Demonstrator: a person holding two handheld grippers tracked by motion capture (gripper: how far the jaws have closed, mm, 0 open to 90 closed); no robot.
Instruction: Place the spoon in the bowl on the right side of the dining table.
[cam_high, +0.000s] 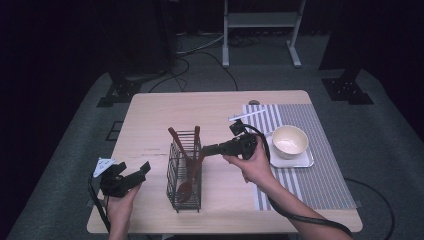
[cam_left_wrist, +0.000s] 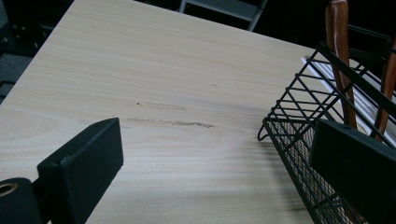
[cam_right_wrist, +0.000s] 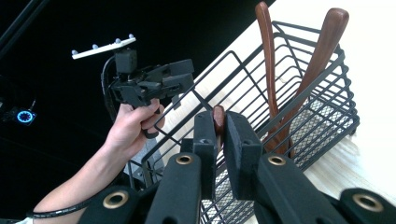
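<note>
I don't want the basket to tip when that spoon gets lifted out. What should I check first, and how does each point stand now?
1. Right gripper shut on the wooden spoon handle: ok.
2. Grip near the handle's tip, little spare wood above the pads: not ok.
3. Wire basket upright on the table: ok.
4. Left gripper open beside the basket, not steadying it: not ok.
5. Two other wooden utensils lean in the basket; whether they snag the spoon: cannot tell.

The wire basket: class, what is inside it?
The wire basket holds three wooden utensils; the right gripper is shut on one handle. Mesh hides their lower ends in the gripper views.
</note>
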